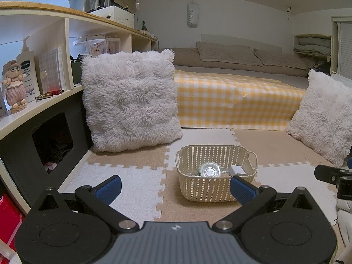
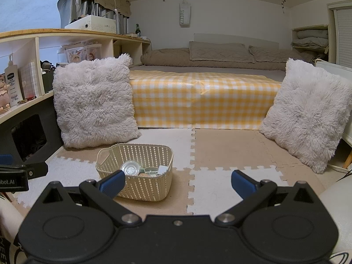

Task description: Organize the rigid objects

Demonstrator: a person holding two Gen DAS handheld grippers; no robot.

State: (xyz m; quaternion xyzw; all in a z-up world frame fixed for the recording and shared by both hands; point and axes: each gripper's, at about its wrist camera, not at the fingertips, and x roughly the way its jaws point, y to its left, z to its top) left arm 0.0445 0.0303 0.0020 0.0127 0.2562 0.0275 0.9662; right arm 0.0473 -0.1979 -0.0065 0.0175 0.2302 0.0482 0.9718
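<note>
A cream plastic woven basket (image 1: pixel 204 190) stands on the foam floor mat. It holds a round silver lid (image 1: pixel 210 171), a white box (image 1: pixel 237 169) and other small items, partly hidden by the wall. My left gripper (image 1: pixel 176 188) is open and empty, hovering just in front of the basket. In the right wrist view the basket (image 2: pixel 143 189) sits to the left, with the silver lid (image 2: pixel 130 169) and a white card (image 2: pixel 162 170) inside. My right gripper (image 2: pixel 177 183) is open and empty, to the right of the basket above the mat.
Two fluffy white pillows (image 1: pixel 129 103) (image 2: pixel 305 114) lean at left and right. A low bed with a yellow checked cover (image 2: pixel 198 103) lies behind. A shelf unit (image 1: pixel 33 70) with a lotion bottle, doll and notebook runs along the left.
</note>
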